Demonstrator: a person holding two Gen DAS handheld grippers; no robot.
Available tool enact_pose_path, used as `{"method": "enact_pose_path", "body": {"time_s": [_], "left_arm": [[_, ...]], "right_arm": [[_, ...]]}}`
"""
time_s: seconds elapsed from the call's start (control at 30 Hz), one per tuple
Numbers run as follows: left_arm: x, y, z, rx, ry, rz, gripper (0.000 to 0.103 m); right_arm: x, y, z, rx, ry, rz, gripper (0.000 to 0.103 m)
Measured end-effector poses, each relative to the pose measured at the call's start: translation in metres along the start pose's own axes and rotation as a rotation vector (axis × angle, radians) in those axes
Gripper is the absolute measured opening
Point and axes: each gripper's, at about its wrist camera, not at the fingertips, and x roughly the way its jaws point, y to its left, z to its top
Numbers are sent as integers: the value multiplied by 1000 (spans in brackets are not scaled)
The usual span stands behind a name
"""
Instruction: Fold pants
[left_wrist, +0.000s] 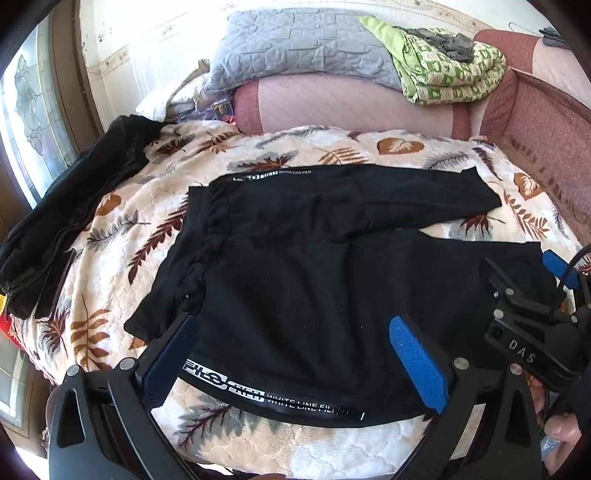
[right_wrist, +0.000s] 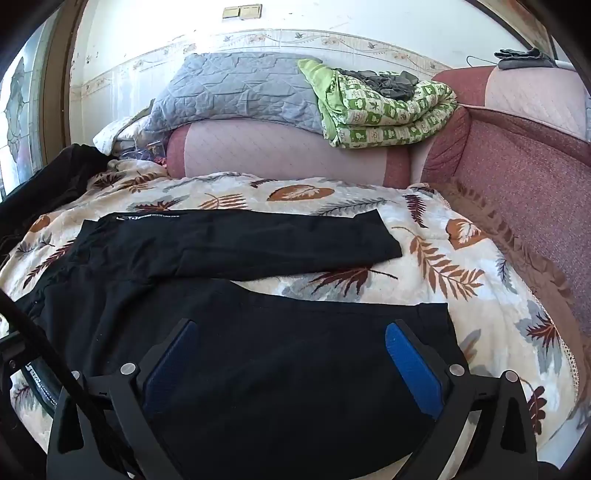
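Hovering with jaws wide and empty, the left tongs (left_wrist: 295, 354) and right tongs (right_wrist: 291, 365) sit over the near leg of the pants (left_wrist: 332, 266) spread on the bed (left_wrist: 332, 147); likely next, pinching that near edge to fold over the far leg.

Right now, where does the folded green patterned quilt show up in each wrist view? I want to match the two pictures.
Left wrist view: the folded green patterned quilt sits at upper right, on the pink sofa back.
Right wrist view: the quilt sits upper centre-right, on the same sofa back.
Shared landmark: the grey quilted blanket lies directly left of it in both.
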Motion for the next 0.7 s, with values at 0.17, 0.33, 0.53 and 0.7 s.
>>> {"method": "enact_pose_path", "body": {"time_s": [0.17, 0.33, 0.53, 0.7], "left_arm": [[13, 3, -9, -16, 32, -26, 103], [27, 0, -13, -12, 78, -21, 103], [43, 11, -22, -23, 119, -29, 103], [63, 19, -31, -43, 179, -33, 103]], "right_arm": [[-5, 3, -2, 11, 8, 10, 103], [10, -1, -3, 8, 53, -17, 103], [15, 2, -7, -8, 62, -28, 103], [23, 2, -10, -7, 98, -36, 103]]}}
